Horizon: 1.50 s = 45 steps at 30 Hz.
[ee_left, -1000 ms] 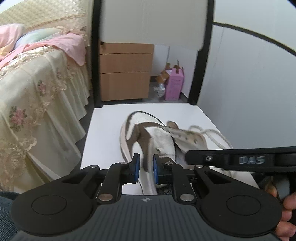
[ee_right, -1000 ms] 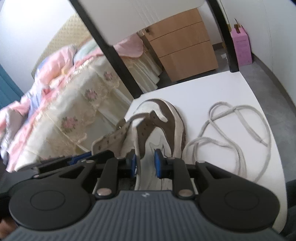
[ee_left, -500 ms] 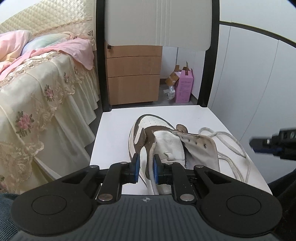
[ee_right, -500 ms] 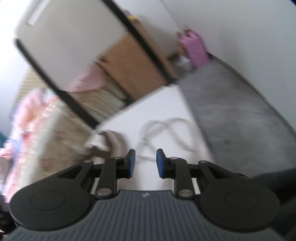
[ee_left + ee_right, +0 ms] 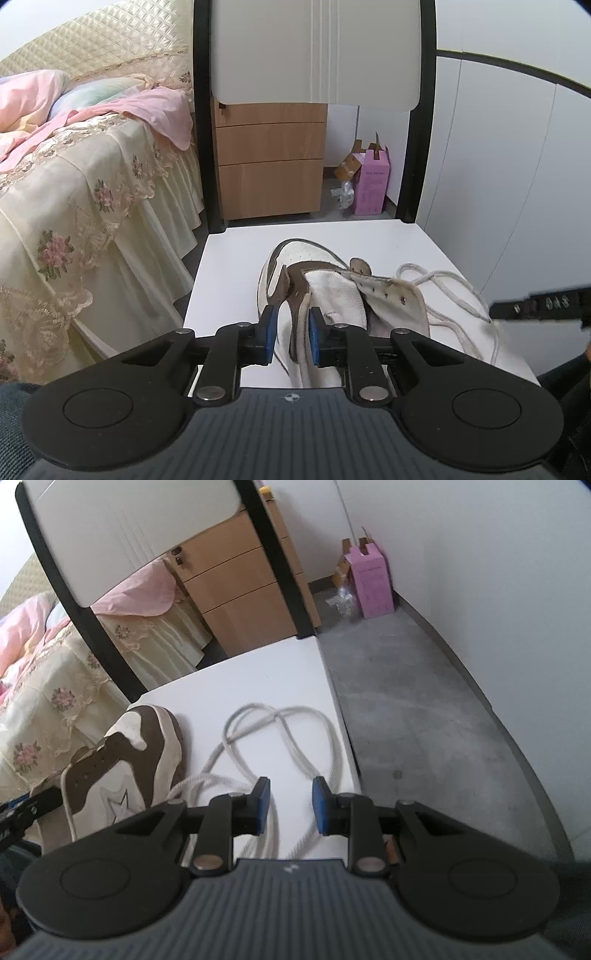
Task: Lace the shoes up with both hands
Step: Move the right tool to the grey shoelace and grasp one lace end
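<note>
A white and brown shoe (image 5: 314, 284) lies on the white surface (image 5: 229, 266), toe pointing away, its tongue and eyelet flap folded open. The left gripper (image 5: 291, 336) has its blue pads on either side of the shoe's brown collar edge, with a gap showing. A loose white lace (image 5: 443, 291) lies just right of the shoe. The right gripper (image 5: 535, 307) juts in from the right edge above the lace. A bed (image 5: 74, 192) stands to the left, a wooden drawer unit (image 5: 269, 162) and pink box (image 5: 371, 184) beyond.

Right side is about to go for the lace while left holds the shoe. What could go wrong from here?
1. The shoelace lies in crossed loops under the open right hand-held gripper; it may pinch two strands, not an end.
2. The left hand-held gripper holds only the shoe's collar edge, so pulling could twist it free.
3. The lace runs close to the chair seat's right edge and could slide off.
</note>
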Available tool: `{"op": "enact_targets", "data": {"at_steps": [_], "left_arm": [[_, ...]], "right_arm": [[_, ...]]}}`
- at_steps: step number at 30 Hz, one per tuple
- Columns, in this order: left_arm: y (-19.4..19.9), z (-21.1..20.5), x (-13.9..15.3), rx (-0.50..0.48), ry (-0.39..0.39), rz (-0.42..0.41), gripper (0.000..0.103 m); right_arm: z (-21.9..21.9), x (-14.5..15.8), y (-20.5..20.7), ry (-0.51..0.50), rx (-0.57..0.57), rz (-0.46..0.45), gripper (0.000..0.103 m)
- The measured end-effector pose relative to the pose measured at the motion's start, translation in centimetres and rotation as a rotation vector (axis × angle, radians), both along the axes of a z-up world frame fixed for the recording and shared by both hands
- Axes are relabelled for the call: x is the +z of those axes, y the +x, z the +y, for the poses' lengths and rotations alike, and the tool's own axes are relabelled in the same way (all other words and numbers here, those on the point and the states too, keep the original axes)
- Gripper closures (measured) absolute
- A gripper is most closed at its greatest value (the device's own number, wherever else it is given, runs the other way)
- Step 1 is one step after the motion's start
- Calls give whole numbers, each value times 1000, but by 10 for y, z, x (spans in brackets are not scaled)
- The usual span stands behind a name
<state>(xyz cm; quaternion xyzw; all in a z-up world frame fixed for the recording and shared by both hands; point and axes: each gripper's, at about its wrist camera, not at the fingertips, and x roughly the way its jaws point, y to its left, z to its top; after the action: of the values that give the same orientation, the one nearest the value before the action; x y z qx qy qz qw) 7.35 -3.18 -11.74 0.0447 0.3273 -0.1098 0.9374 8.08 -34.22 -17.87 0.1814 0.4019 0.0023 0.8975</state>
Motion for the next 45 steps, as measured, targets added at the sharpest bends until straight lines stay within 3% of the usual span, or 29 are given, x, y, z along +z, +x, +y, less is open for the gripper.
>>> {"op": "enact_targets", "data": {"at_steps": [5, 9, 14, 22, 26, 28, 32, 45], "left_arm": [[-2, 0, 0, -11, 3, -8, 81], [-3, 0, 0, -24, 1, -15, 81], [-4, -1, 1, -30, -4, -30, 71], [-6, -1, 2, -35, -3, -36, 71], [-7, -2, 1, -46, 5, -39, 71], [-7, -1, 1, -51, 6, -39, 71], [-8, 0, 2, -57, 7, -48, 57], [-7, 7, 5, -27, -19, -61, 56]], "right_arm": [[6, -3, 19, -72, 40, -10, 77], [5, -12, 31, -73, 37, 15, 77], [13, -11, 29, -110, 61, 3, 77], [7, -1, 38, 66, 29, -32, 76], [20, 0, 58, 100, 50, -31, 76], [28, -3, 72, 88, 60, -22, 76], [46, -8, 92, 55, 87, -14, 76], [77, -16, 107, -157, 141, 7, 81]]}}
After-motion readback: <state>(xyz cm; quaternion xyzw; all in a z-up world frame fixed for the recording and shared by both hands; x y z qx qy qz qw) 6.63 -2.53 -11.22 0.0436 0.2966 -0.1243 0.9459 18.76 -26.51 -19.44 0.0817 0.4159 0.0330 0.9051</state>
